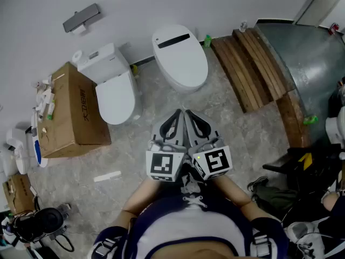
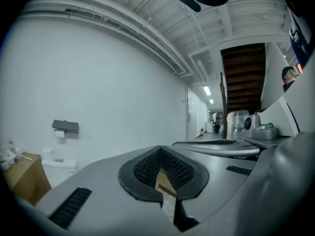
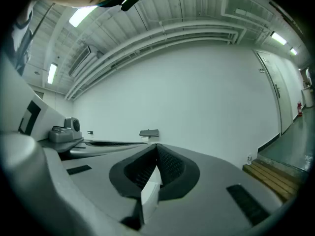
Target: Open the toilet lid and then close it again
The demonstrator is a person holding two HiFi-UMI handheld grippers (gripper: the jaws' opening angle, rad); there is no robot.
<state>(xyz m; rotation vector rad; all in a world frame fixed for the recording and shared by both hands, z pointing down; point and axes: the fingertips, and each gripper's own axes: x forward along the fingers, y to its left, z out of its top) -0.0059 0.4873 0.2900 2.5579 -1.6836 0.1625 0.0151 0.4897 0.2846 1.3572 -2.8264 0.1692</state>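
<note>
Two white toilets stand against the far wall with their lids down: a tank toilet (image 1: 116,93) on the left and a rounded tankless toilet (image 1: 180,55) in the middle. My left gripper (image 1: 177,114) and right gripper (image 1: 190,114) are held side by side in front of me, over the floor short of both toilets and touching neither. In the left gripper view the left gripper (image 2: 161,154) is shut on nothing, and the tank (image 2: 56,163) shows low at the left. The right gripper (image 3: 156,149) is shut and empty too.
A cardboard box (image 1: 73,112) with small items on top stands left of the tank toilet. A paper holder (image 1: 81,18) hangs on the wall. Wooden planks (image 1: 253,69) and a metal ramp (image 1: 312,53) lie to the right, with bags and gear (image 1: 291,188) near my right side.
</note>
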